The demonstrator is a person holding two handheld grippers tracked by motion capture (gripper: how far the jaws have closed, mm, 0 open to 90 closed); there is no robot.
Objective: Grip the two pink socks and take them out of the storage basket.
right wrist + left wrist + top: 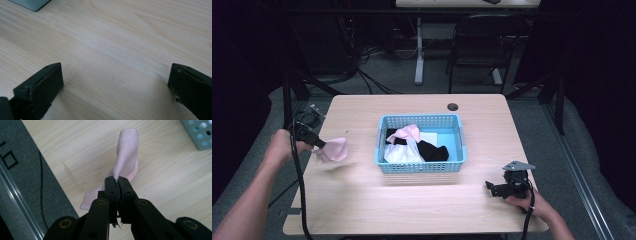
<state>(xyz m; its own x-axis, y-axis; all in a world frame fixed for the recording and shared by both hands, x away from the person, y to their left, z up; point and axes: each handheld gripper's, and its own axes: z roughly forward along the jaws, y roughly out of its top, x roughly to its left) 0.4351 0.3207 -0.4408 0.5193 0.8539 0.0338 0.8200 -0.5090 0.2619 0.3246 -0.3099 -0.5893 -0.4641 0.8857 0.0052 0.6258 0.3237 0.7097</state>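
A pink sock point(335, 149) hangs just over the left part of the wooden table point(362, 200), pinched by my left gripper point(320, 145), which is shut on it. In the left gripper view the two jaws meet on the sock point(126, 157) at my gripper point(117, 180), and the sock's lower end trails toward the table's left edge. A light blue basket point(384, 167) at the table's middle holds pink, white and black garments point(412, 145). My right gripper point(490, 188) rests low at the front right, jaws wide apart over bare wood point(116, 82).
The basket's corner point(200, 135) lies to the right of the held sock. A grey mat point(22, 182) and a thin cable point(42, 185) lie past the table's left edge. A round hole point(453, 106) sits near the table's far edge. A chair point(484, 40) stands beyond it.
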